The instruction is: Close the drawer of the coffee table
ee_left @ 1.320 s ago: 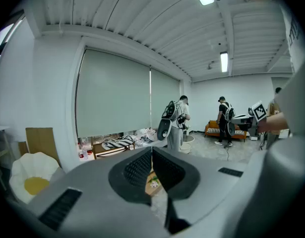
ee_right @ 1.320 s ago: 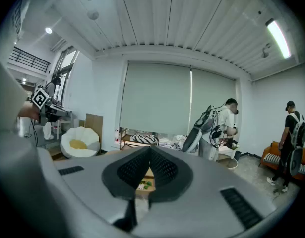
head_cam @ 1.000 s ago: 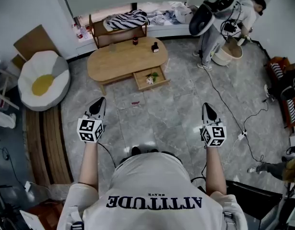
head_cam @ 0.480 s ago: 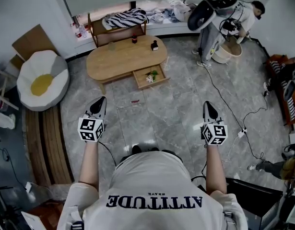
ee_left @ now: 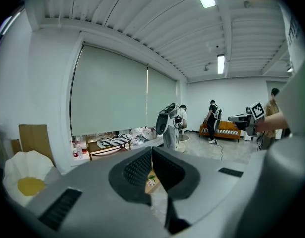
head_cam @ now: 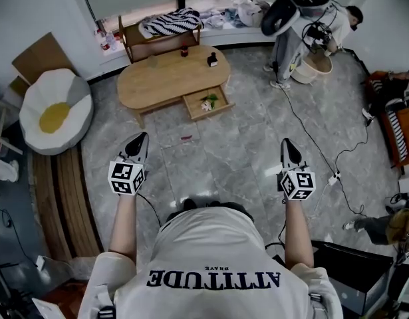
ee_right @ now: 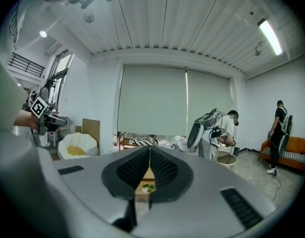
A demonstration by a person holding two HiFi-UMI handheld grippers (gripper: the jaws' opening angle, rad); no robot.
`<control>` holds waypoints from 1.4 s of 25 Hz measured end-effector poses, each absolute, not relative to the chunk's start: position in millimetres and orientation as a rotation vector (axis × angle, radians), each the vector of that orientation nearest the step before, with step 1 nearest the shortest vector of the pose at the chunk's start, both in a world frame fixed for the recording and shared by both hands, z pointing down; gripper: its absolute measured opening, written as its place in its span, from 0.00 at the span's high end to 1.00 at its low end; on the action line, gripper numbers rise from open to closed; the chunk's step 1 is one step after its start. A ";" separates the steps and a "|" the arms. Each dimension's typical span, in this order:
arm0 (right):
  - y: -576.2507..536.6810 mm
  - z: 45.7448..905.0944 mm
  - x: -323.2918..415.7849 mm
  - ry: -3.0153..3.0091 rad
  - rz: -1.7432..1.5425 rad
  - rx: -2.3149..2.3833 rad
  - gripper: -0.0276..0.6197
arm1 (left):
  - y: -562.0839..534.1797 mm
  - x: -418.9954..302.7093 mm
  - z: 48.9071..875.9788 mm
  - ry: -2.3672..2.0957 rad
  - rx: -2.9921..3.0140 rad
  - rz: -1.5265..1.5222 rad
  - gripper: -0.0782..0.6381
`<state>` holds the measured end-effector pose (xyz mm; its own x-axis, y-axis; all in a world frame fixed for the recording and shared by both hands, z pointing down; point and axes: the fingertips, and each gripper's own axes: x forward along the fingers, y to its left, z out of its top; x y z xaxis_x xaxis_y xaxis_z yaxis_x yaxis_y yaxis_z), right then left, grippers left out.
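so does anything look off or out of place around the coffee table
The drawer of the coffee table stands pulled open, small greenery lying inside. A small reddish scrap lies loose on the floor just before the table, too small to identify.

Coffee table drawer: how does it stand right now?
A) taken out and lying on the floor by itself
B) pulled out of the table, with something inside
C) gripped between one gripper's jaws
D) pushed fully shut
B: in the head view the drawer juts out from the front of the coffee table, and a small green-and-white item lies inside it.
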<state>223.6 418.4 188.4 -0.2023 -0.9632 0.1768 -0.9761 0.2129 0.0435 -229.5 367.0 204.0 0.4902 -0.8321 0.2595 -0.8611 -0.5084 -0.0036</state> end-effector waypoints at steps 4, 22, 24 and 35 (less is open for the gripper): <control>421.4 189.0 208.3 -2.320 0.123 1.875 0.92 | 363.3 -240.6 204.6 -1.467 2.613 0.347 0.86; 423.3 201.8 172.3 -2.298 0.148 1.854 0.92 | 348.3 -266.0 212.0 -1.419 2.631 0.349 0.86; 419.8 202.2 171.5 -2.300 0.144 1.843 0.92 | 346.3 -264.1 212.8 -1.416 2.633 0.352 0.86; 384.6 212.8 180.0 -2.314 0.167 1.795 0.92 | 318.9 -251.7 215.9 -1.441 2.607 0.357 0.86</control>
